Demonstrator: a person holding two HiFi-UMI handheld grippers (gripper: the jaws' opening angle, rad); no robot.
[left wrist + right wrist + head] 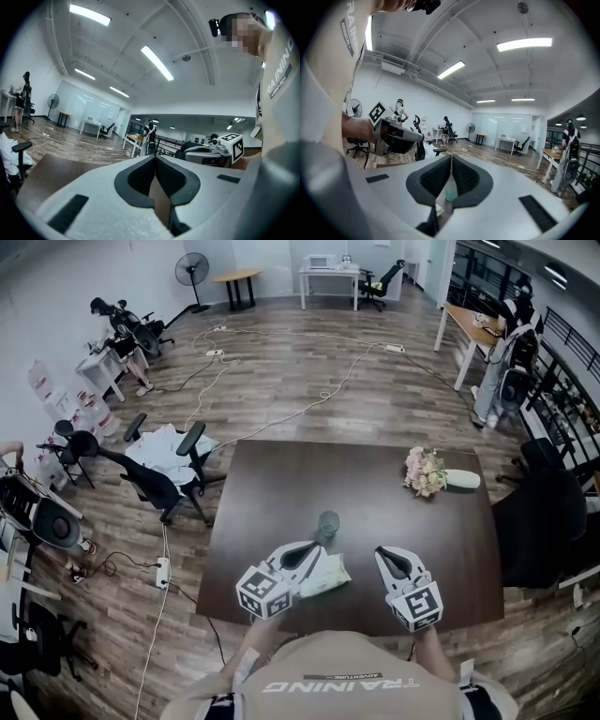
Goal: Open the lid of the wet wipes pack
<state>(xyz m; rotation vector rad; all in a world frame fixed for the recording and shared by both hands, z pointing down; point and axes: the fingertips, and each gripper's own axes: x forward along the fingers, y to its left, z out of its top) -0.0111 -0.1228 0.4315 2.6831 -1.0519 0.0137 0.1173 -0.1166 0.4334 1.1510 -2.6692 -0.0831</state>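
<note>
We saw left gripper [315, 547] and right gripper [383, 553] pinched closed, empty | wet wipes pack [328, 575] lay just our side of the cup [328, 523] | risk, we judged: unpinned pack (likely light) might skid once its lid was pried

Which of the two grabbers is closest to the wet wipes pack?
The left gripper: the wet wipes pack lies right beside it, while the right gripper sits apart from the pack, with bare table between them.
</note>
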